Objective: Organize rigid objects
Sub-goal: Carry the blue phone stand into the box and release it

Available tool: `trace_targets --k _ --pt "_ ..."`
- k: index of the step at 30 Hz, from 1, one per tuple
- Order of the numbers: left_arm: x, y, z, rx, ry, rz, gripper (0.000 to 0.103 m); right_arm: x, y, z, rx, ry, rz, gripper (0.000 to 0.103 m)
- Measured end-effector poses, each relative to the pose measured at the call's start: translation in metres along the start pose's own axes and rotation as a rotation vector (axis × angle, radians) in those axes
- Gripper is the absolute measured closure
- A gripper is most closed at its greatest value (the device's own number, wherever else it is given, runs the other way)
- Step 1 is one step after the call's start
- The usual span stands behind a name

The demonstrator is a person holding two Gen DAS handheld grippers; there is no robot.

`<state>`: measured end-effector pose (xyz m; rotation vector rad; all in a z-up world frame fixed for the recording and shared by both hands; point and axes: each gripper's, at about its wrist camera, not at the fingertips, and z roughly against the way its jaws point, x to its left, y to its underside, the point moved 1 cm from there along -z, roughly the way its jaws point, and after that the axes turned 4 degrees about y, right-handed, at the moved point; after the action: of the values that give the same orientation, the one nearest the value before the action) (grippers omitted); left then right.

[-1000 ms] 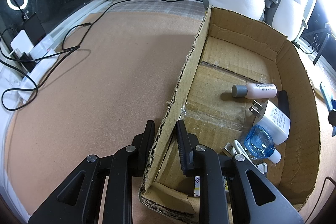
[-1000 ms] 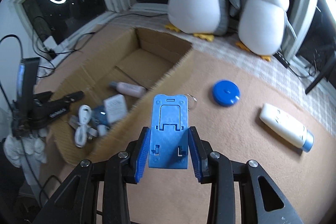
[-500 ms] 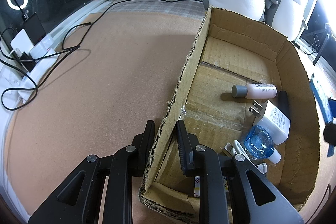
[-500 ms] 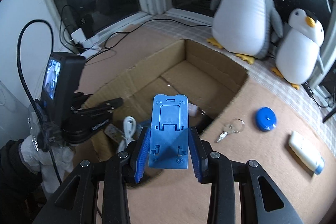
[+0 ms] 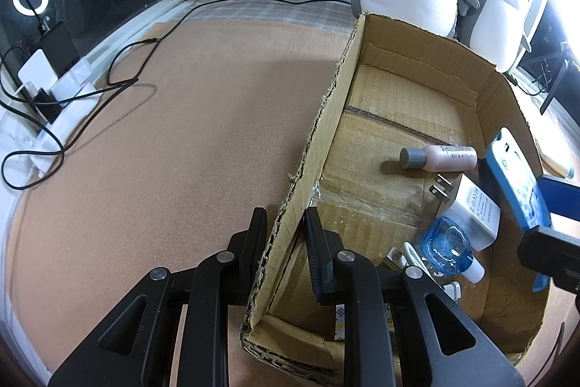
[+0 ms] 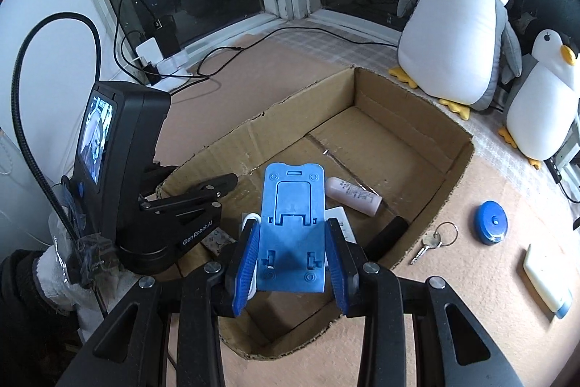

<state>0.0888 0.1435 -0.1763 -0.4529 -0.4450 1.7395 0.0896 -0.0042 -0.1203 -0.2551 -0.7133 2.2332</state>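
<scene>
Blue flat plastic phone stand [image 6: 293,227]: rigid, folded, tilted upright, held above the open brown cardboard box [image 6: 395,104], over its near-end contents.

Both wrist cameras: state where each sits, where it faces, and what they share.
Left wrist: on the left gripper, facing along the cardboard box wall its fingers straddle; the right gripper enters at right.
Right wrist: on the right gripper, looking down into the box over the blue phone stand; the left gripper and gloved hand show.
Shared: box, pink bottle, penguins.

Rough, frayed corrugated cardboard box [image 6: 417,104] — matt blue plastic stand [image 6: 291,223], shiny metal keys [image 6: 431,240].
</scene>
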Motion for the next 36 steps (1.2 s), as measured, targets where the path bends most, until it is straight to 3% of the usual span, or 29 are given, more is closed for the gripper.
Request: trace_targets --k 12,36 --pt "0.0002 0.0001 0.0 0.0 0.0 0.0 0.084 0.0029 -0.0004 -0.0102 0.004 0.001 0.009 0.07" --pt "0.0003 0.0 0.0 0.0 0.001 0.0 0.083 -0.0053 0.0035 -0.0017 -0.005 0.005 0.002 0.05"
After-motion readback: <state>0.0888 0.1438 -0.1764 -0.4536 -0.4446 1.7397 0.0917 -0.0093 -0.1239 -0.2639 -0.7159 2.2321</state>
